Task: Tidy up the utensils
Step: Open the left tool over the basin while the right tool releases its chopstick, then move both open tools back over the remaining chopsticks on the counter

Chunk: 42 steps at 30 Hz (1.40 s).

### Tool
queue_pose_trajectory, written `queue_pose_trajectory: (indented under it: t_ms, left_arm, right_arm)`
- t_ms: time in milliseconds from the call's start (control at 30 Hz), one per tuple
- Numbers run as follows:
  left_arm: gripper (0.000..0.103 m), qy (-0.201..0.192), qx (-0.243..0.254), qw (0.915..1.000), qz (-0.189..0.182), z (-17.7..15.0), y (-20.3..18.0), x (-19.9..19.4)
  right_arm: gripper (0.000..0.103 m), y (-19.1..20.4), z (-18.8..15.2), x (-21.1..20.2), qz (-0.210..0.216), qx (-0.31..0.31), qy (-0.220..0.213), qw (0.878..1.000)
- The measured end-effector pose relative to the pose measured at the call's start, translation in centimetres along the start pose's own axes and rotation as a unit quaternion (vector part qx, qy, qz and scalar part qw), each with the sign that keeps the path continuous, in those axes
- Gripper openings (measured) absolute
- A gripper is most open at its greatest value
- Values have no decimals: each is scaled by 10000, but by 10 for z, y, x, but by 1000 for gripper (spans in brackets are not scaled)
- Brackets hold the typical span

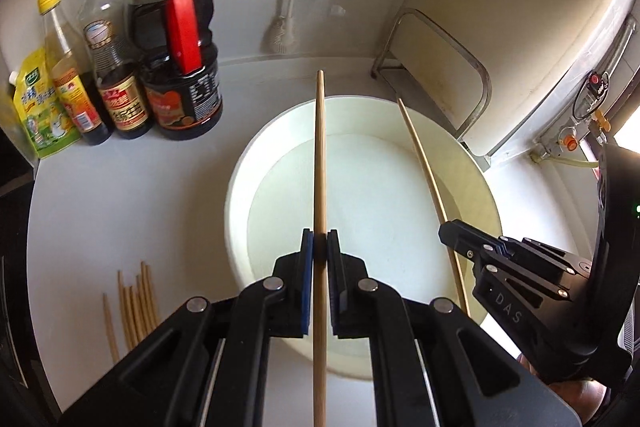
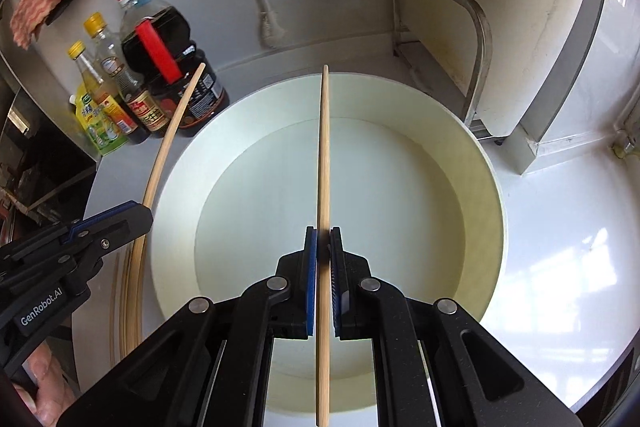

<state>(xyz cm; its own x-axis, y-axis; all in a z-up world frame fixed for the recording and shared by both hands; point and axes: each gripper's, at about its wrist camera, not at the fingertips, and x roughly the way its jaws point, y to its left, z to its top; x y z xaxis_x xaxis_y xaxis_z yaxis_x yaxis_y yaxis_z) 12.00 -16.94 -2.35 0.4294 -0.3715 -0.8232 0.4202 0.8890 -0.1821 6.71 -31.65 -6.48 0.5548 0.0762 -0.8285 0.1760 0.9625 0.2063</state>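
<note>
My left gripper (image 1: 319,241) is shut on a wooden chopstick (image 1: 320,155) and holds it over a large white basin (image 1: 476,183). My right gripper (image 2: 323,239) is shut on a second chopstick (image 2: 324,147), also over the basin (image 2: 480,163). Each gripper shows in the other's view: the right one (image 1: 452,233) at the right with its chopstick (image 1: 424,163), the left one (image 2: 140,213) at the left with its chopstick (image 2: 168,143). Several more chopsticks (image 1: 134,307) lie on the counter left of the basin.
Sauce and oil bottles (image 1: 176,59) and a yellow pouch (image 1: 40,107) stand at the back left. A metal rack (image 1: 444,67) and a white appliance (image 1: 560,47) stand at the back right. A brush (image 1: 284,31) hangs on the wall.
</note>
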Motion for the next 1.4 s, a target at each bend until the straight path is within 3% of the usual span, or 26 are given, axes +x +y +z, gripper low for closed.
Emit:
queue_pose_trajectory:
  t_ms: [200,467,567,633,967,1400]
  left_arm:
    - [8,168,87,9998,14,16,-18,35]
    - [9,468,5,9987,199,15,-12,58]
    - [20,479,-66,9985,257,12,-9,58]
    - [24,451,-119,9985,274,11,-5,55]
    - [25,355,-102,9989,305,-4,6,24]
    - [31,119,2,9988,473,-56,49,-38]
  right_arm:
    - [6,-18,7,29,134,136,212,9996]
    - [8,-27,6,41,69,345,314,9989]
    - [8,-27,6,38,-15,299,285,9991]
    - [8,-26,4,36,-29,281,280,9992]
    - [8,-9,-11,7,-115,315,161,9993]
    - [12,50,-62,-32,22,223,21,9997]
